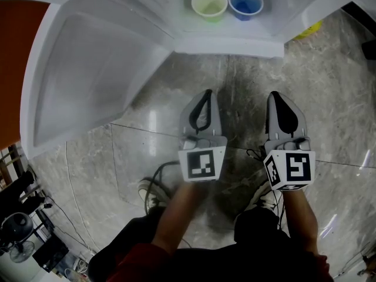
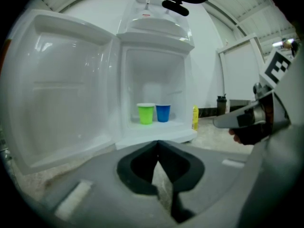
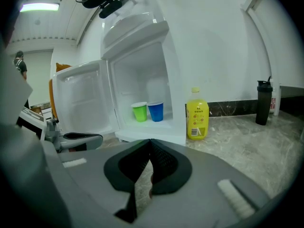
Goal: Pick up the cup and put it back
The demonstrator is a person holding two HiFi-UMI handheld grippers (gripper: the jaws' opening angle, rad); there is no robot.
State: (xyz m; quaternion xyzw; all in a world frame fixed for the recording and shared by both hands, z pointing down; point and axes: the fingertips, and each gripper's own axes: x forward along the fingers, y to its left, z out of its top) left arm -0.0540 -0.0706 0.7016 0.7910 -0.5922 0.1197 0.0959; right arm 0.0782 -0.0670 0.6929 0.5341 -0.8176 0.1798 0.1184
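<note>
- Green cup (image 1: 209, 3) and blue cup (image 1: 245, 2) stand touching or nearly so inside the open fridge (image 1: 229, 46), well ahead of you.
- Left gripper (image 1: 207, 93) and right gripper (image 1: 276, 95) are both clenched and empty, so open one first.
- Go in level and straddle one cup only.

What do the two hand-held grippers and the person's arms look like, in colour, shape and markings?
The left gripper and the right gripper are each a grey shell tapering to a pointed claw lined in black. Each carries a white cube with black square markers: the left cube, the right cube. The forearms are bare; a dark red sleeve begins higher up the arm.
</note>
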